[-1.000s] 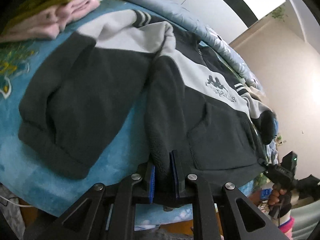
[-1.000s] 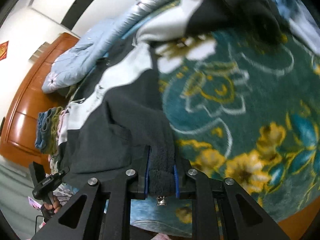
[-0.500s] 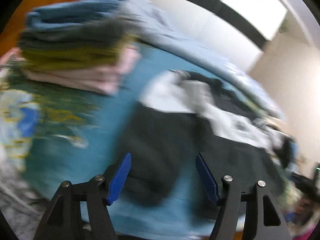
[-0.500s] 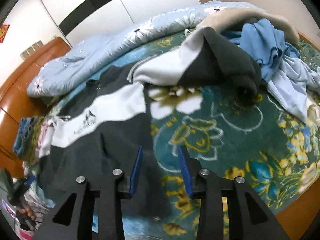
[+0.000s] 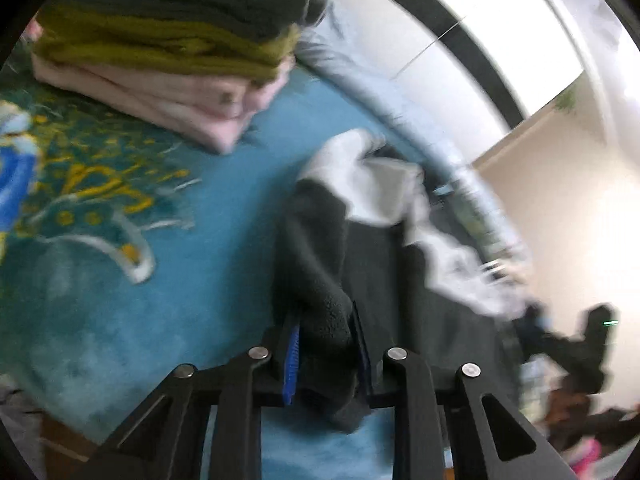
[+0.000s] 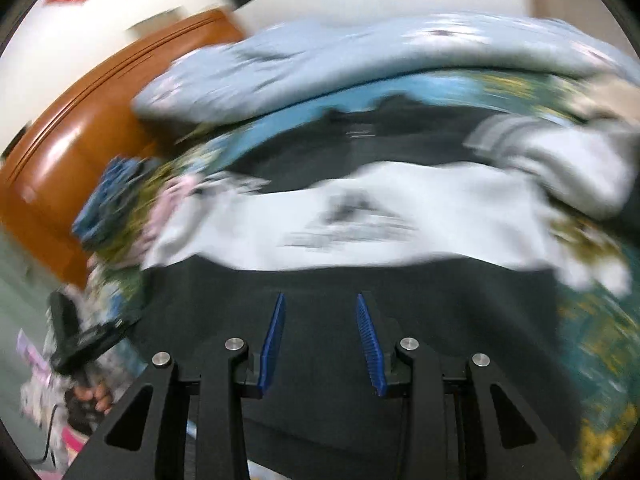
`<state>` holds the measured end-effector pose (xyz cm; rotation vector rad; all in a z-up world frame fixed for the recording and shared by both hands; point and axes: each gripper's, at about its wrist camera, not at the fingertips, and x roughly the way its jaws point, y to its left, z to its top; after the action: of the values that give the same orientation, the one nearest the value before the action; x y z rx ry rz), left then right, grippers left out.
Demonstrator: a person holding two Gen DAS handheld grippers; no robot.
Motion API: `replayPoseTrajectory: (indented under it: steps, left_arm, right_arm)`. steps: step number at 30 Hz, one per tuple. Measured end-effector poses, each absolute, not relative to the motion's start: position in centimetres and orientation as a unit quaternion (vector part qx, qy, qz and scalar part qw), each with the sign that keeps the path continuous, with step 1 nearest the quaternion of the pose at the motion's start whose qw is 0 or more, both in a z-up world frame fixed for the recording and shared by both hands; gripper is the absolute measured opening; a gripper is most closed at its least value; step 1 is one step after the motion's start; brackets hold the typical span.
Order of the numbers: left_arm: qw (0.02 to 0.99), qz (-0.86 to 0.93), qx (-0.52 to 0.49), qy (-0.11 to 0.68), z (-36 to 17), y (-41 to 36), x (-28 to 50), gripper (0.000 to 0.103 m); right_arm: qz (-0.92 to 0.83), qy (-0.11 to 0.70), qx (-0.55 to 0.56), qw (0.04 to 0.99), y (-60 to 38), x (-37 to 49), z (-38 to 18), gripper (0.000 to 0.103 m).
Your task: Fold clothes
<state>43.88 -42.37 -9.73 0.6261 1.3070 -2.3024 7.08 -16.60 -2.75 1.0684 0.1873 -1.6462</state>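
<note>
A dark grey and white fleece jacket (image 5: pixel 384 248) lies spread on a teal flowered bedspread (image 5: pixel 120 248). My left gripper (image 5: pixel 326 322) is shut on the dark cuff of the jacket's left sleeve (image 5: pixel 320 280), near the bed's front edge. In the right wrist view the jacket (image 6: pixel 360 216) fills the middle, with its white chest band across it. My right gripper (image 6: pixel 320 312) is open and empty above the jacket's dark lower body. The right wrist view is blurred.
A stack of folded clothes (image 5: pixel 168 48) in pink, olive and dark grey sits at the back left. A light blue quilt (image 6: pixel 360 56) lies along the far side. A brown wooden headboard (image 6: pixel 80 132) stands at left. The left gripper also shows in the right wrist view (image 6: pixel 76 340).
Both grippers let go of the jacket's hem and opened. My left gripper moved left and shut on the sleeve cuff. My right gripper swung left over the jacket's body and stays open.
</note>
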Motion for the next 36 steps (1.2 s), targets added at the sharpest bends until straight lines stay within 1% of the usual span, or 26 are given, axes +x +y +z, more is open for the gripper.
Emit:
replayPoseTrajectory:
  steps: [2,5,9,10,12,16,20,23,25,26,28,31,32,34,36]
  left_arm:
    - [0.183,-0.837,0.187,0.481,-8.2,-43.5,44.5,0.023]
    - [0.159,-0.842,0.148,0.493,-6.2,-45.9,44.7,0.023]
    - [0.143,-0.842,0.148,0.498,-4.0,-48.0,43.8,0.023]
    - [0.144,-0.844,0.157,0.493,-3.4,-48.3,43.3,0.023]
    - [0.142,-0.849,0.174,0.479,-2.3,-48.5,42.1,0.024]
    - [0.118,-0.860,0.188,0.459,-0.4,-47.9,40.1,0.021]
    - [0.110,-0.875,0.200,0.427,1.1,-46.9,38.3,0.021]
    - [0.128,-0.872,0.207,0.424,0.4,-46.5,38.3,0.021]
    - [0.193,-0.866,0.232,0.398,-0.6,-46.1,39.5,0.022]
    - [0.227,-0.860,0.245,0.387,-1.2,-45.9,40.2,0.025]
    - [0.276,-0.838,0.265,0.389,-3.3,-46.0,41.6,0.026]
    - [0.326,-0.802,0.277,0.416,-6.9,-46.0,44.5,0.037]
    - [0.344,-0.789,0.280,0.425,-8.1,-45.9,45.6,0.042]
    - [0.368,-0.763,0.282,0.451,-10.4,-45.7,47.6,0.045]
    - [0.366,-0.750,0.274,0.478,-11.9,-45.4,48.8,0.050]
  right_arm:
    - [-0.662,0.109,0.431,0.603,-20.5,10.5,-1.7,0.038]
    - [-0.596,0.128,0.410,0.678,-25.3,15.1,-0.4,0.038]
    - [-0.514,0.120,0.401,0.749,-29.8,20.2,0.9,0.038]
    - [-0.501,0.119,0.397,0.760,-30.6,21.3,1.2,0.041]
    - [-0.490,0.123,0.388,0.771,-31.6,22.9,1.5,0.045]
    - [-0.505,0.152,0.364,0.768,-32.4,24.9,1.4,0.045]
    - [-0.530,0.175,0.361,0.747,-32.4,24.7,0.7,0.045]
    - [-0.549,0.186,0.378,0.722,-32.3,23.1,-0.6,0.045]
    - [-0.559,0.181,0.395,0.706,-31.6,21.6,-1.5,0.045]
    - [-0.566,0.176,0.403,0.697,-31.1,20.6,-1.9,0.045]
    - [-0.580,0.166,0.418,0.679,-30.0,18.8,-2.6,0.045]
    - [-0.600,0.150,0.440,0.651,-28.4,16.0,-3.8,0.045]
    - [-0.606,0.145,0.448,0.641,-27.9,15.1,-4.2,0.045]
    - [-0.620,0.126,0.463,0.621,-26.5,13.2,-4.9,0.045]
    - [-0.627,0.107,0.476,0.607,-25.3,11.8,-5.5,0.045]
